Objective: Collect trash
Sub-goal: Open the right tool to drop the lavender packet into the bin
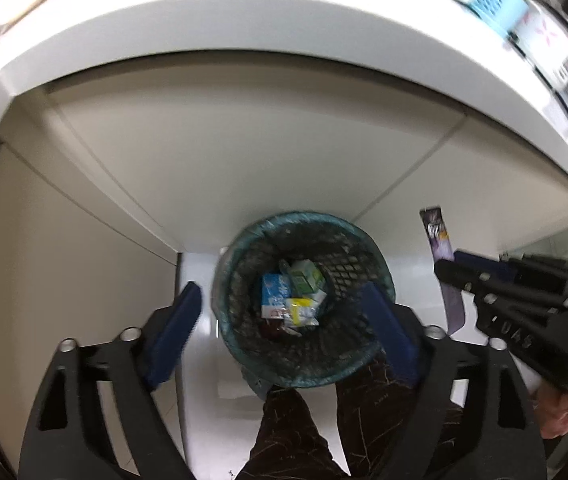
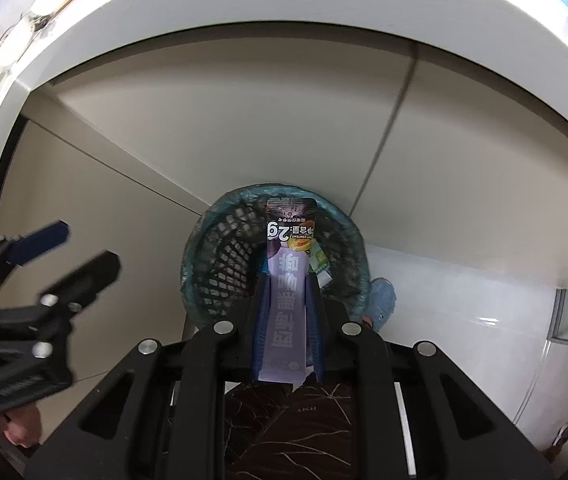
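Clamped between the blue pads of the right gripper (image 2: 286, 320) is a long purple sachet (image 2: 288, 264), gripped along its lower half so that its dark printed end sticks out past the fingertips. Beyond that free end, almost in line with it, sits the mesh wastebasket (image 2: 219, 264) with its blue-green liner, standing on the pale floor against the cabinet front (image 2: 243, 128); the sachet's tip overlaps the far side of the rim as seen from the right wrist.

From the left wrist, the left gripper (image 1: 284, 328) is spread wide with nothing between its pads, the bin's opening framed between them and directly below. Small cartons (image 1: 292, 292), blue, green and yellow, already lie in the bottom. The right gripper (image 1: 450, 266) and its sachet (image 1: 440, 240) hang just beside the bin's rim on that side, not clearly over the opening.

My reading is that the left hand's piece is dropped in and the right hand's drop is the step in hand. Next calls for bringing the sachet squarely over the mouth, then releasing; being light and flat, it may flutter or catch on the liner.
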`<move>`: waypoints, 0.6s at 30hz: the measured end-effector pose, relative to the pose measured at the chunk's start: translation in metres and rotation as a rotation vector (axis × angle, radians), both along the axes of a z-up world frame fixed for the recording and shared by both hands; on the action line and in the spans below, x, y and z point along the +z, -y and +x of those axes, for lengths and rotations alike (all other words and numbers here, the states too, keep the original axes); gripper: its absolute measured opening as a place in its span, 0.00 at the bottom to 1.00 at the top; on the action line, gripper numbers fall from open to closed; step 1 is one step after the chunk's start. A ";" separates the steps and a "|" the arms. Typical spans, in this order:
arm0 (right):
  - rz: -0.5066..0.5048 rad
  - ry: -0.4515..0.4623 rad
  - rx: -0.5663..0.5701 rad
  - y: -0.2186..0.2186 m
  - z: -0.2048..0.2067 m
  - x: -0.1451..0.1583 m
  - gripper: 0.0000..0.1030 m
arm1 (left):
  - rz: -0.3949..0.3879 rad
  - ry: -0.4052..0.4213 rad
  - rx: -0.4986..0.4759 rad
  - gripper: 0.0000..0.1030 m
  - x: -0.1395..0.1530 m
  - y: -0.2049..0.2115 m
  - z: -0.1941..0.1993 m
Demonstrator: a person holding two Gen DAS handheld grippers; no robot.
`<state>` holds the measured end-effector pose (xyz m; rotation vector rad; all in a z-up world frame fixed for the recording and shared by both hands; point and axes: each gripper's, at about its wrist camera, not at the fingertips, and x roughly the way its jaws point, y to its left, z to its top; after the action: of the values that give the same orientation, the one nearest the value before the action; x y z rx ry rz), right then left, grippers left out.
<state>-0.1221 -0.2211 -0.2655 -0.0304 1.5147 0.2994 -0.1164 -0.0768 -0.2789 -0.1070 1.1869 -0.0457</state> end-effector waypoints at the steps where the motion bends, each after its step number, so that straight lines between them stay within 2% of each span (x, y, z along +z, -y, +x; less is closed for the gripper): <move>1: 0.005 0.000 0.005 -0.002 -0.001 -0.001 0.17 | -0.003 0.004 0.013 0.84 0.002 -0.005 -0.001; 5: 0.012 0.001 0.030 -0.016 -0.003 -0.007 0.17 | -0.001 0.017 0.062 0.93 0.005 -0.023 -0.005; 10: 0.011 -0.003 0.052 -0.030 -0.005 -0.014 0.17 | 0.008 0.004 0.105 0.94 0.006 -0.043 -0.012; 18: 0.003 -0.001 0.057 -0.036 -0.001 -0.017 0.26 | 0.012 -0.010 0.117 0.94 0.003 -0.058 -0.023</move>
<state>-0.1236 -0.1846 -0.2826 -0.0708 1.5163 0.3474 -0.1390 -0.0191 -0.2760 -0.1657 1.1887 0.0649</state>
